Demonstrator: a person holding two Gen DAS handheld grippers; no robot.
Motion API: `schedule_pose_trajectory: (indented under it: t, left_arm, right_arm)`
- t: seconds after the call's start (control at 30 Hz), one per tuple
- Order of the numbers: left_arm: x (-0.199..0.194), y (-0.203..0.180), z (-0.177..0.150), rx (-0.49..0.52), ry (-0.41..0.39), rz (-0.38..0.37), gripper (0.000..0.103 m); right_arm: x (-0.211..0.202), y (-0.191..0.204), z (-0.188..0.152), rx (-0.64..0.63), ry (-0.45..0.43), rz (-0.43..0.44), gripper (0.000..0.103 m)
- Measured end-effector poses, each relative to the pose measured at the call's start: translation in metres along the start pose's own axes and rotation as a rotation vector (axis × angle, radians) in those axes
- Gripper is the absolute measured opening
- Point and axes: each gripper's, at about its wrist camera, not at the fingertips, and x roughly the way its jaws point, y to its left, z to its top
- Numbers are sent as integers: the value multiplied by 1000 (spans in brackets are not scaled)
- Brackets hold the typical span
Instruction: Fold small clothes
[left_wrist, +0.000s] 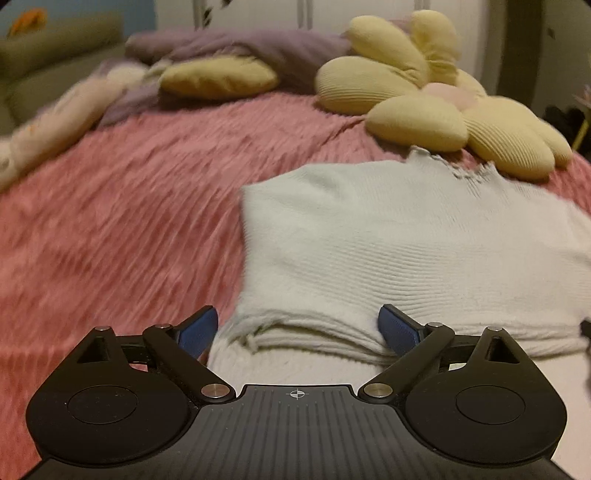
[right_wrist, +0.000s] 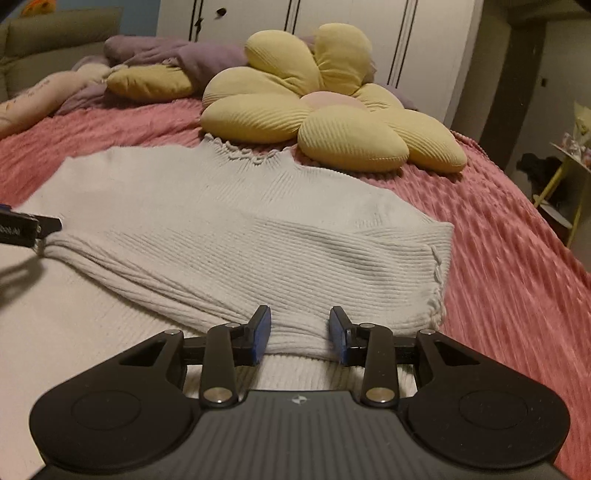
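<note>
One pink bedspread (right_wrist: 509, 258) under white sweater (right_wrist: 236, 221).

A fuzzy pink ribbed blanket (right_wrist: 498, 229) covers the bed. On it lies a yellow flower-shaped ribbed cushion (right_wrist: 332, 110) with a pale pink centre, near a crumpled purple throw (right_wrist: 177, 55). White wardrobe doors (right_wrist: 332, 22) stand behind.

Nothing here can be read clearly. The black left gripper (right_wrist: 22, 230), at the edge of the right wrist view, carries small white lettering, too tiny and sideways to make out. Faint marks on a pale bolster (right_wrist: 40, 92) might be writing.
</note>
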Motion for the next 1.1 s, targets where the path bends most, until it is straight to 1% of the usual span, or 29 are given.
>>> schedule_pose_trajectory:
  t: [0.07, 0.1, 0.17, 0.2, 0.27, 0.33, 0.43, 0.5, 0.63, 0.7, 0.73, 0.87, 0.93, 1.0, 1.03, 1.07, 1.1]
  left_arm:
    - [-12, 8, -1, -25, 31, -23, 98]
    - [-20, 11, -5, -13, 58, -39, 98]
    - [-38, 16, -21, 36, 94, -67, 98]
    - [-48, 19, -32, 61, 101, -81, 98]
    - [-72, 28, -60, 114, 122, -101, 98]
    - [-96, 40, -88, 152, 147, -108, 98]
    - [-131, 60, -120, 150, 156, -113, 98]
    - [-149, 73, -136, 117, 194, -125, 98]
    - [-173, 100, -159, 19, 274, -194, 97]
    - [-182, 108, -167, -23, 297, -226, 82]
    - [-186, 111, -169, -36, 298, -237, 80]
    - [-198, 114, -172, -71, 303, -302, 68]
    - [-195, 113, -172, -88, 317, -330, 68]
    - [-190, 111, -175, -108, 343, -364, 67]
    - [-187, 112, -177, -123, 357, -368, 67]
    - [-185, 113, -177, -137, 362, -370, 65]
    - [-186, 114, -177, -146, 364, -376, 60]
  right_arm:
    - [-2, 1, 3, -26, 14, -1, 35]
    - [-6, 2, 5, -38, 26, -6, 38]
    - [-21, -1, 5, -15, 44, -2, 53]
    - [-31, -4, 2, 18, 58, 16, 62]
    - [-56, -13, -12, 86, 70, 65, 63]
    - [-86, -20, -35, 124, 90, 95, 63]
    - [-134, -30, -69, 167, 120, 127, 65]
    - [-163, -39, -93, 224, 157, 153, 65]
    - [-203, -52, -135, 338, 231, 202, 65]
    - [-217, -56, -149, 375, 231, 227, 65]
    - [-222, -58, -154, 391, 233, 234, 65]
    - [-233, -68, -165, 474, 242, 265, 64]
    - [-233, -74, -171, 506, 255, 266, 59]
    - [-232, -78, -174, 530, 262, 279, 57]
    - [-231, -79, -175, 541, 263, 293, 52]
    - [-230, -79, -176, 547, 263, 308, 49]
    - [-228, -79, -175, 548, 267, 321, 44]
